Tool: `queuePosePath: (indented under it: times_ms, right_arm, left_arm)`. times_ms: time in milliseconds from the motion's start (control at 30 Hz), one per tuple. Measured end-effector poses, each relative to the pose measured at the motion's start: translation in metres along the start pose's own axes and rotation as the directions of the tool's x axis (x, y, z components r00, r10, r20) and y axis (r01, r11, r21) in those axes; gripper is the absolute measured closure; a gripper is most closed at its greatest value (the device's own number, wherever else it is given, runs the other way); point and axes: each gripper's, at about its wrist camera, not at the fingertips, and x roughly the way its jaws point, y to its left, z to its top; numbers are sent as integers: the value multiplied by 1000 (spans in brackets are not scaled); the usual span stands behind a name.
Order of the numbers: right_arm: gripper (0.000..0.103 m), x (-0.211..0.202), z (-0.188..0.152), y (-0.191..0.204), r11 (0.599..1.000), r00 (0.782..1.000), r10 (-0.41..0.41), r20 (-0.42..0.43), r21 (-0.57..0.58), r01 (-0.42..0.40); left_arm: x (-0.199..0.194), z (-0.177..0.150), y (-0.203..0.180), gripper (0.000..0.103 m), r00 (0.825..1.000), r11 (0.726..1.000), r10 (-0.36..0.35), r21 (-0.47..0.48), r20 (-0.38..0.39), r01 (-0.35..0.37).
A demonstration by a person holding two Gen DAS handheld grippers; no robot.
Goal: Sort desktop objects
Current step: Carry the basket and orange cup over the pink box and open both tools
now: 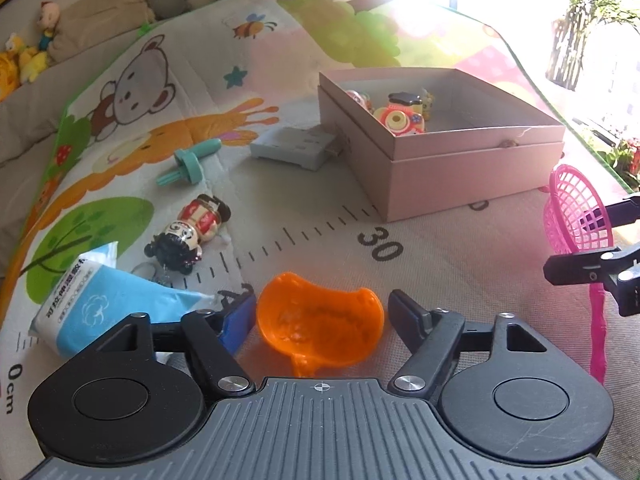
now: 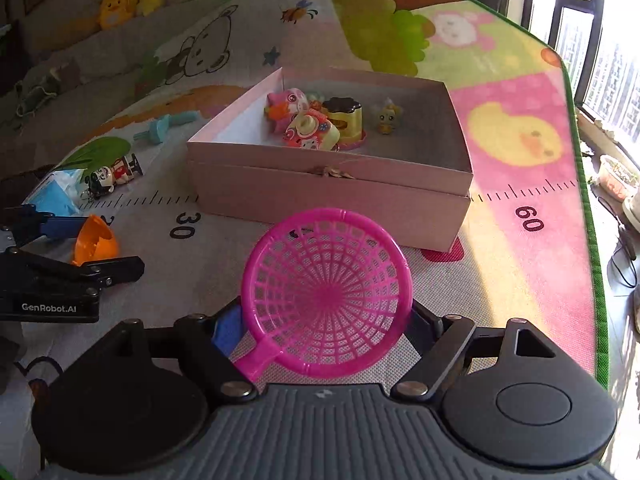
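Note:
An orange plastic scoop (image 1: 320, 320) lies on the play mat between the fingers of my left gripper (image 1: 320, 312); the blue pad (image 1: 236, 320) touches its left rim and the black finger (image 1: 404, 312) sits at its right rim. The right wrist view shows the same scoop (image 2: 96, 240) pinched in that gripper (image 2: 100, 246). My right gripper (image 2: 324, 320) is closed on the rim of a pink mesh strainer (image 2: 328, 288), whose handle points back toward the camera. A pink open box (image 2: 320, 200) with several small toys (image 2: 316, 124) stands just beyond it.
On the mat left of the box (image 1: 460, 176) lie a painted doll figure (image 1: 192, 232), a teal plastic toy (image 1: 190, 160), a grey flat block (image 1: 292, 146) and a blue tissue pack (image 1: 104, 296). Plush toys line the far left. A window runs along the right.

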Motion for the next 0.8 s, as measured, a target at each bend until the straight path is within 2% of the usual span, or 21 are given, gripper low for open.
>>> queuePosePath:
  times_ms: [100,133,200,267,367,467,500,533,600,700,767,800]
  right_arm:
    - [22,-28,2,5,997,997,70,30,-47,-68]
    - [22,-40,6,5,996,995,74,64,-60,-70]
    - [22,-73,21,1,996,983,28,183,-85,-13]
    - [22,-104,41,-8,995,955,-19,294,-91,48]
    - [22,-142,79,-26,989,893,-83,442,-77,130]
    - [22,-158,107,-39,985,849,-112,517,-58,165]
    - [22,-158,115,-42,984,842,-114,528,-55,167]
    - [22,-157,122,-44,984,837,-115,535,-53,169]
    - [22,-147,137,-48,982,836,-127,534,-51,181]
    - [22,-121,153,-56,973,841,-170,514,-50,227]
    - [22,-100,159,-62,969,855,-186,484,-52,240]
    - [22,-87,163,-65,969,865,-188,465,-55,240]
  left_arm:
    - [-11,2,-5,38,1000,1000,-16,13,19,16]
    - [-16,4,-6,38,999,999,-35,9,23,35]
    - [-29,13,-8,39,996,997,-80,-3,46,80]
    - [-47,36,-16,39,986,993,-114,28,123,111]
    - [-63,78,-35,38,958,987,-144,111,249,119]
    - [-52,117,-59,38,934,980,-165,159,317,119]
    - [-44,127,-65,38,931,980,-168,157,324,122]
    - [-31,139,-73,37,929,980,-173,153,327,129]
    - [-4,153,-83,17,936,978,-185,153,300,144]
    - [6,145,-76,14,947,983,-173,107,270,149]
    - [-1,125,-64,7,947,982,-184,86,262,167]
    - [-5,114,-59,7,950,985,-171,84,261,154]
